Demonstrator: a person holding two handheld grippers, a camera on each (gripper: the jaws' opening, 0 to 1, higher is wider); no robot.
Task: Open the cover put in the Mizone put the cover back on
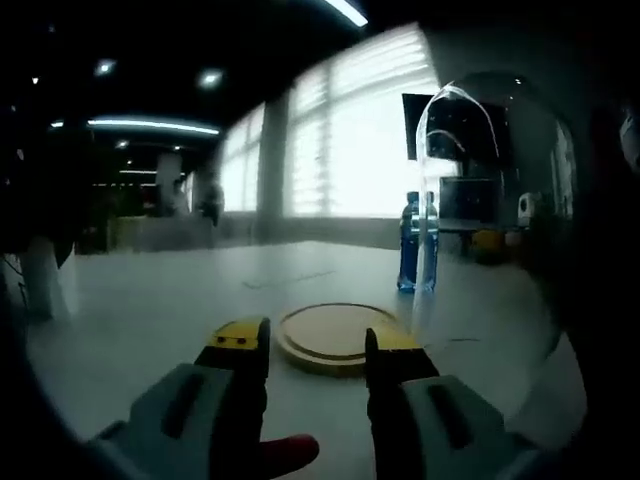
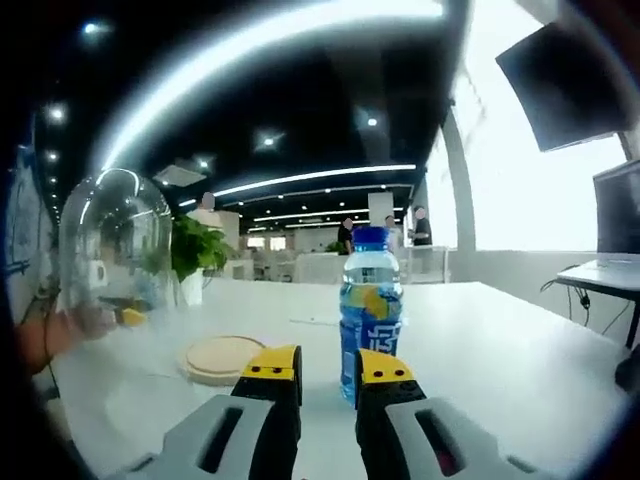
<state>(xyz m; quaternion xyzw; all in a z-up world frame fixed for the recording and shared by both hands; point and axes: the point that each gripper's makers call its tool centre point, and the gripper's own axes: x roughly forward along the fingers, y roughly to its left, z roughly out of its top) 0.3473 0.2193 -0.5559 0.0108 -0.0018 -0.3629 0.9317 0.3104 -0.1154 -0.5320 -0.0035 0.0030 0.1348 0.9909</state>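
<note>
the glass cover is standing off the wooden base on the tabletop, both tools sitting apart and empty, right tool nearing the mizone bottle, placing and re-covering remaining.

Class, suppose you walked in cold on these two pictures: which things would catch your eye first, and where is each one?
The blue Mizone bottle stands upright on the white table, just beyond the right gripper and its yellow-tipped jaws. The clear glass dome cover stands off to the left in the right gripper view, apart from the round wooden base, which lies bare ahead of the left gripper.
</note>
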